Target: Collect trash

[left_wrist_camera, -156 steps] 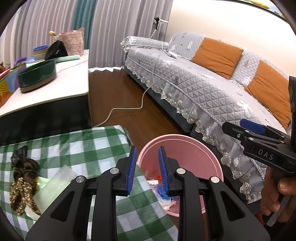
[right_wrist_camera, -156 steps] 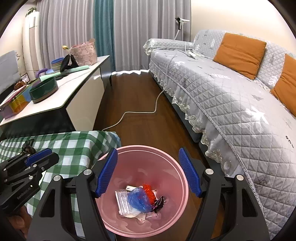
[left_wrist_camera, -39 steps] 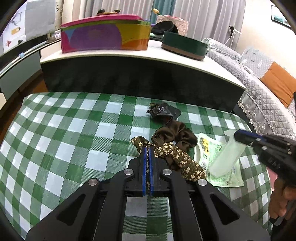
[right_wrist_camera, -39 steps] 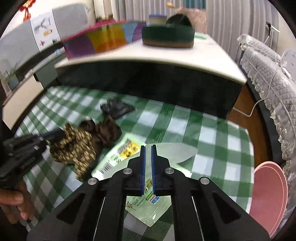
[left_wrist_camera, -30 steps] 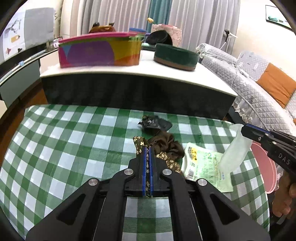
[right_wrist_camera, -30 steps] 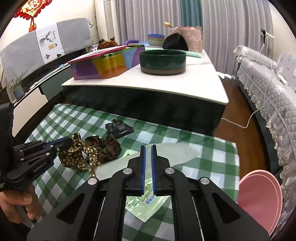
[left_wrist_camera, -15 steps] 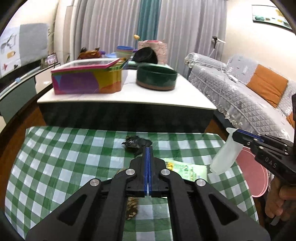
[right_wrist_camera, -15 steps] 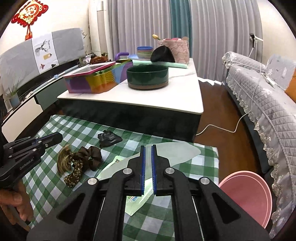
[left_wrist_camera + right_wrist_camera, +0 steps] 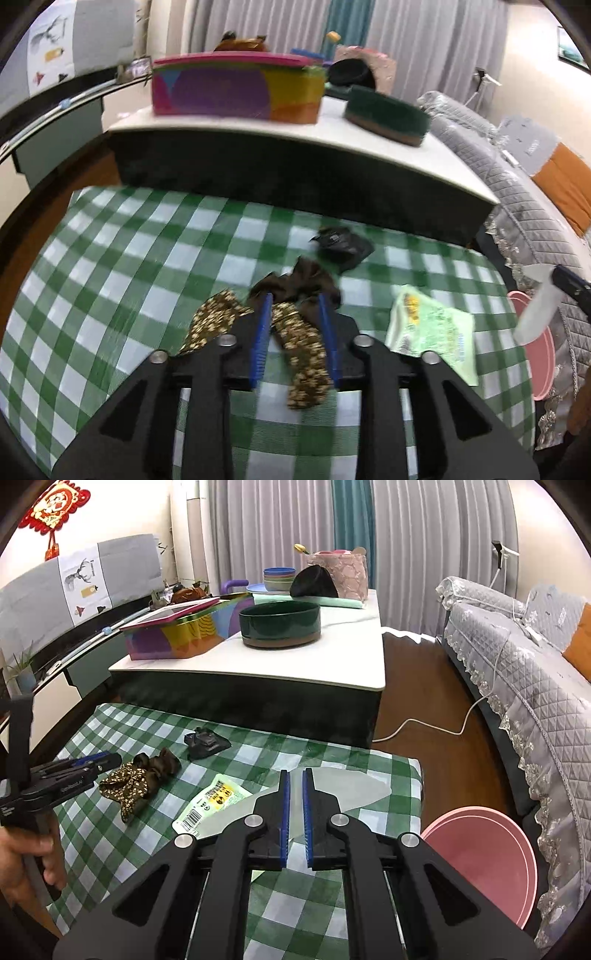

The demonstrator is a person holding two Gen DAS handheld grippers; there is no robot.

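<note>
So the left gripper (image 9: 295,328) has just let its fingers spread apart over the scrunchie (image 9: 291,332) lying back on the checked surface (image 9: 110,280), while the right gripper (image 9: 294,808) stays clamped on the translucent bag (image 9: 347,788), probably headed for the pink bin (image 9: 480,860).

I am counting four loose things on the checked tabletop (image 9: 110,834): two scrunchies, one patterned (image 9: 127,781) and one brown (image 9: 160,762), one black wrapper (image 9: 205,742) and one green packet (image 9: 212,805). I am holding one translucent bag (image 9: 347,788), and one pink bin (image 9: 480,860) is standing beside the tabletop's right edge.
</note>
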